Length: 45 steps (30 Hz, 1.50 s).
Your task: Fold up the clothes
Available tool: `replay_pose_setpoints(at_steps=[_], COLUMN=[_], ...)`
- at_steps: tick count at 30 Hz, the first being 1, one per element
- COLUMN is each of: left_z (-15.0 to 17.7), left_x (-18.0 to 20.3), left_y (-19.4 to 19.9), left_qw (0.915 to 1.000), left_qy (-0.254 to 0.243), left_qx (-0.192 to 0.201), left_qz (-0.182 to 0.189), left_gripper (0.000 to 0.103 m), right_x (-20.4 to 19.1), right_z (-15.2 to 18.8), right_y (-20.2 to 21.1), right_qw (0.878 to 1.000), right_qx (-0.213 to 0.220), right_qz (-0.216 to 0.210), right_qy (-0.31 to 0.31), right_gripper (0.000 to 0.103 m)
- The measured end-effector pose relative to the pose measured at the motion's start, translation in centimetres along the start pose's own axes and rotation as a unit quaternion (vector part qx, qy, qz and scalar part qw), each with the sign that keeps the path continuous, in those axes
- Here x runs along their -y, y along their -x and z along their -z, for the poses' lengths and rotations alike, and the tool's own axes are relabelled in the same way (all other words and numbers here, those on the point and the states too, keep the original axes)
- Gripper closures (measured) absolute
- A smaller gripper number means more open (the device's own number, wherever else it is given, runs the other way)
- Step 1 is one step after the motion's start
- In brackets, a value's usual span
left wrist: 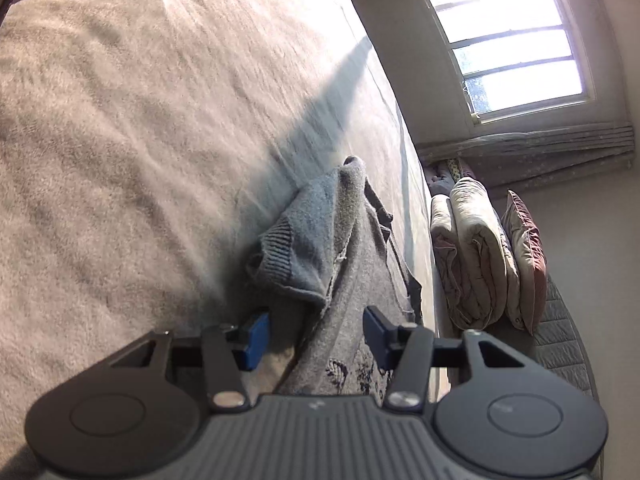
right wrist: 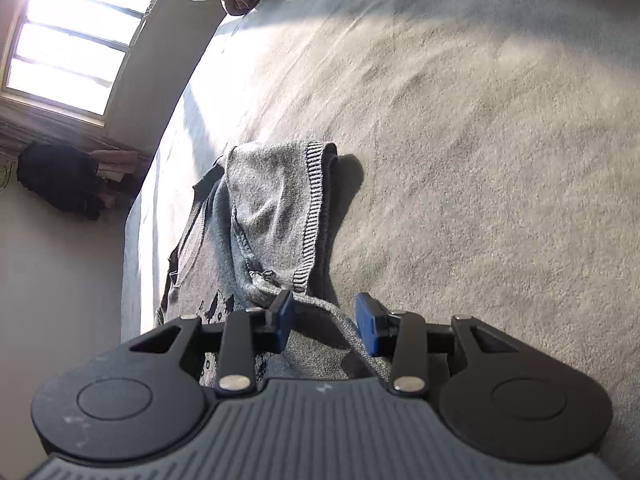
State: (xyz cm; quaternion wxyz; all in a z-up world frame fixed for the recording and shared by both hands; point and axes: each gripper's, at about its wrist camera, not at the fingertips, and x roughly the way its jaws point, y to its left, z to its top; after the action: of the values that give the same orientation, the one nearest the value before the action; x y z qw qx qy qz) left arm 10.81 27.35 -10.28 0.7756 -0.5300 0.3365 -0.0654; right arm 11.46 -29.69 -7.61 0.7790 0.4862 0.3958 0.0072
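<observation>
The grey sweater (left wrist: 316, 240) lies partly folded on the fleecy bed cover (left wrist: 120, 140) near its window-side edge, with the left gripper (left wrist: 316, 334) spread wide above the fabric, gripping nothing, and the right gripper (right wrist: 326, 318) likewise wide open astride a sweater fold, not clamping it.

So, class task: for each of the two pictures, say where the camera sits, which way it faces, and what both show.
Left wrist view: sits on the left gripper, facing along its open fingers over the grey sweater on the bed, towards the window.
Right wrist view: sits on the right gripper, facing along its open fingers over the same sweater.
Shared: sweater, bed, window.
</observation>
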Motion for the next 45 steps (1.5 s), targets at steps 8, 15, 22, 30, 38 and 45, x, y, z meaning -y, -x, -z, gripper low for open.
replay_pose_setpoints(at_steps=[8,15,22,30,38,45], left_z=[-0.9,-2.7,-5.1,-5.8,-4.9,-4.2], left_x=[0.2,1.0,1.5,3.2,3.3,4.2], left_y=[-1.4,-1.5,-0.9,-1.2,-2.6,-1.0], left_qw=[0.9994,0.9971,0.9896,0.9727,0.9563,0.9585], left_qy=[0.024,-0.017,-0.060,-0.133,-0.171,-0.183], left_qx=[0.024,0.057,0.095,0.128,0.133,0.100], left_qz=[-0.003,-0.048,-0.089,-0.141,-0.196,-0.194], left_gripper=[0.063,0.097,0.098,0.099,0.098,0.074], right_x=[-1.3,-4.5,-5.8,-6.7,-6.2,-6.0], right_z=[-2.5,-3.5,-5.7,-8.2,-9.3,-8.2], right_y=[-3.3,-4.7,-3.9,-4.7,-7.1,-6.0], right_qw=[0.999,0.987,0.964,0.942,0.932,0.938], right_qx=[0.033,0.065,0.124,0.159,0.150,0.124], right_qz=[-0.005,0.054,0.110,0.159,0.195,0.175], right_qy=[0.014,0.136,0.208,0.247,0.266,0.273], right_gripper=[0.066,0.097,0.098,0.099,0.098,0.051])
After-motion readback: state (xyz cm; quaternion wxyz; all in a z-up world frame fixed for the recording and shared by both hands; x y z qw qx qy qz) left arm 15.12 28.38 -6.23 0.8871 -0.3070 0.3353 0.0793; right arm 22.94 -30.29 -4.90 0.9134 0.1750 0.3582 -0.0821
